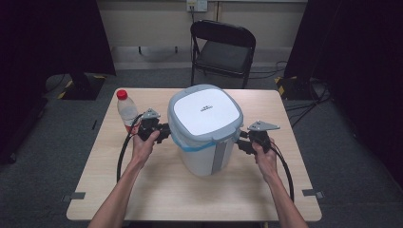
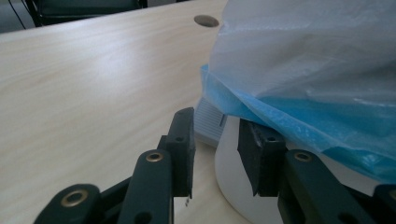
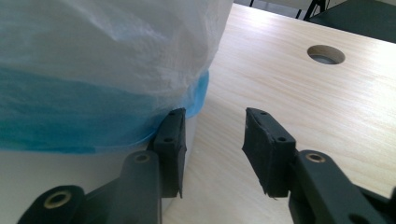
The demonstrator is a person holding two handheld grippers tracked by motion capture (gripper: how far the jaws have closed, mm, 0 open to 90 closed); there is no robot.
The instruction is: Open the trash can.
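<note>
The bin (image 1: 205,128) stands upright between my grippers, left (image 1: 164,133) and right (image 1: 240,141) each part-open at its sides, gripping nothing.

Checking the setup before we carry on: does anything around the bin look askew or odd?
Slightly. The blue bag lining the bin hangs unevenly below the lid, bunched and wrinkled on both sides. The bottle stands upright; nothing is spilled.

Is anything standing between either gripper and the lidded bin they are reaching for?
Nothing visible does. The left gripper and right gripper sit right at opposite sides of the bin, jaws beside its blue bag edge. The water bottle stands behind the left gripper, off the path.
</note>
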